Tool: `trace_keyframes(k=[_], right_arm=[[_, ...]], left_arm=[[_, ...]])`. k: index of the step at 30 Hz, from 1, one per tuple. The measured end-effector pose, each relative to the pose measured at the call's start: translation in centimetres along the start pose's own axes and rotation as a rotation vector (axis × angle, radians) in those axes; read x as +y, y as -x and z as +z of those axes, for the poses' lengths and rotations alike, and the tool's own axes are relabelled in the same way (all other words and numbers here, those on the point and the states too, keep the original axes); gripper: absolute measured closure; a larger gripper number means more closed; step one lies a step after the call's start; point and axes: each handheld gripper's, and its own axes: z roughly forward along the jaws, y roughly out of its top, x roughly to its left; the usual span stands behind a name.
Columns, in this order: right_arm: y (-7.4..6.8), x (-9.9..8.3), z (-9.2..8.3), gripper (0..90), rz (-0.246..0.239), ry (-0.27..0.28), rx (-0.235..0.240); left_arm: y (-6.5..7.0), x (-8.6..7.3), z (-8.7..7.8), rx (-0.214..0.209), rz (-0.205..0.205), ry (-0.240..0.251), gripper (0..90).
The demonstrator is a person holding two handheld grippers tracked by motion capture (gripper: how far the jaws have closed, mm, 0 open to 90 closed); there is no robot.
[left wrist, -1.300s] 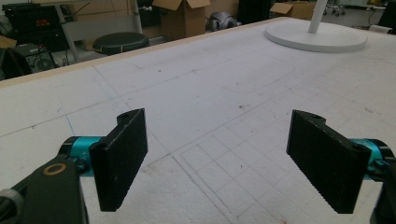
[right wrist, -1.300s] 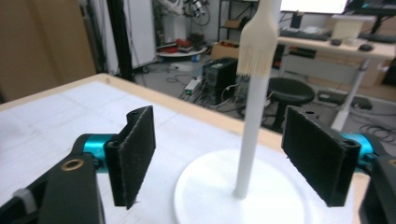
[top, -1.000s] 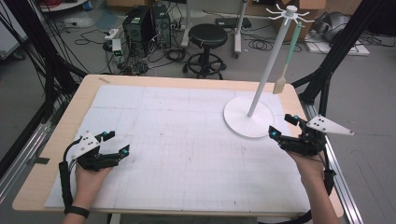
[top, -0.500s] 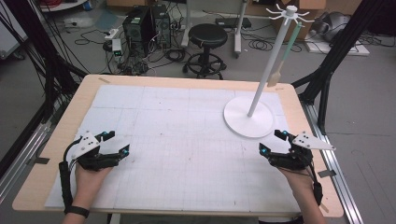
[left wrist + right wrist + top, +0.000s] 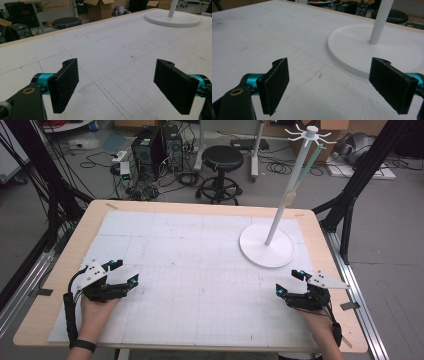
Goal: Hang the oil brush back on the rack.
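A white stand with a round base and a hooked top rises at the table's back right. My left gripper rests low at the front left of the white gridded mat, open, nothing between its jaws. In the left gripper view the left gripper faces bare mat, the stand's base far off. My right gripper sits at the front right, just short of the base, open and empty. From the right gripper view, the right gripper has the base close ahead.
The wooden table is covered by a white gridded mat. Behind the table stand a black stool, computer cases and cables on the floor. Black frame legs flank the table.
My right gripper has moved back toward the table's front edge and down, away from the stand's base. The left gripper has stayed put.
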Motion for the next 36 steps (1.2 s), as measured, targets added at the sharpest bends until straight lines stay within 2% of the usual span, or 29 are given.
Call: trace_keyframes(k=[8, 12, 36], right_arm=[[0.51, -0.75, -0.31, 15.5, 0.034, 0.017, -0.038], [0.55, -0.87, -0.4, 15.5, 0.045, 0.02, -0.041], [0.65, -0.97, -0.3, 15.5, 0.041, 0.02, -0.043]], left_arm=[[0.02, -0.04, 0.12, -0.002, 0.001, -0.004, 20.6], [0.04, -0.05, 0.14, -0.002, 0.0, -0.005, 20.6], [0.02, -0.07, 0.15, -0.006, 0.003, -0.009, 20.4]])
